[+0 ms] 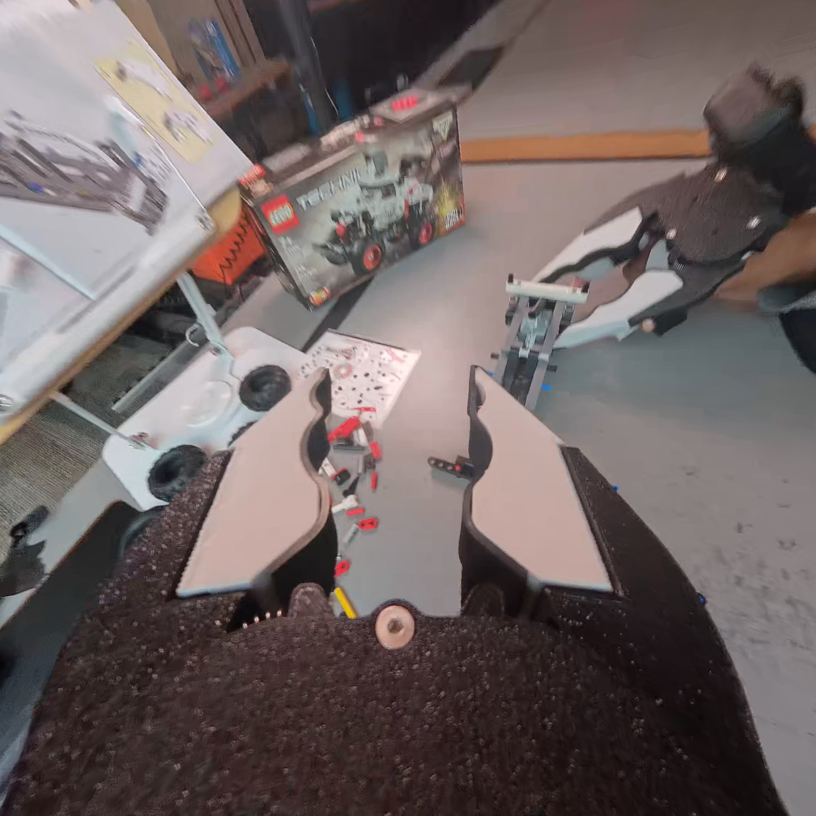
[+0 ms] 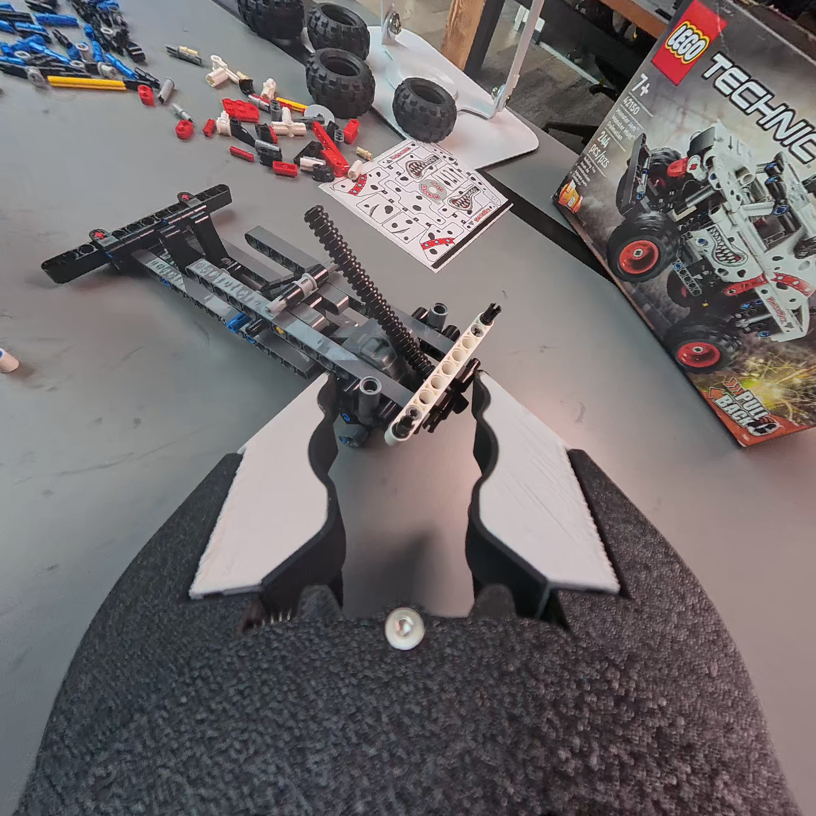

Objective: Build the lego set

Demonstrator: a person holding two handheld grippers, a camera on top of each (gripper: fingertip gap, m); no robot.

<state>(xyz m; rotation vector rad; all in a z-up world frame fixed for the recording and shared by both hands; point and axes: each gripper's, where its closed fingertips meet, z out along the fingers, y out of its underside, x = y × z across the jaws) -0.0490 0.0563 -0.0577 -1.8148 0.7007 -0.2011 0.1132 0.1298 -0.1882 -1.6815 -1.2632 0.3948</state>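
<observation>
The right gripper [image 2: 399, 379] stands open over the grey bench [image 2: 132, 441], and between its 2 white fingers [image 2: 521, 477] lies the near end of the half-built chassis [image 2: 265, 304]; whether the tips touch it, I cannot tell. This chassis is made of dark grey and black beams, with a white beam [image 2: 441, 375] across its near end and a black ribbed hose [image 2: 366, 282] rising from the middle. Its far end is a black cross beam [image 2: 137, 234]. Beyond the chassis lies a sticker sheet [image 2: 419, 198], and behind that a scatter of red, black and white loose pieces [image 2: 273, 132]. 4 black tyres [image 2: 340, 81] sit near a white stand base [image 2: 463, 128], some of them on it. The set's box [image 2: 706, 221] stands at the right. The left gripper [image 1: 399, 384] is also open and holds nothing; it hangs above small red and grey pieces [image 1: 353, 446] on the bench. In the left wrist view the right gripper [image 1: 605, 287] is at the chassis [image 1: 534, 335], and a blurred instruction page [image 1: 88, 168] fills the upper left.
</observation>
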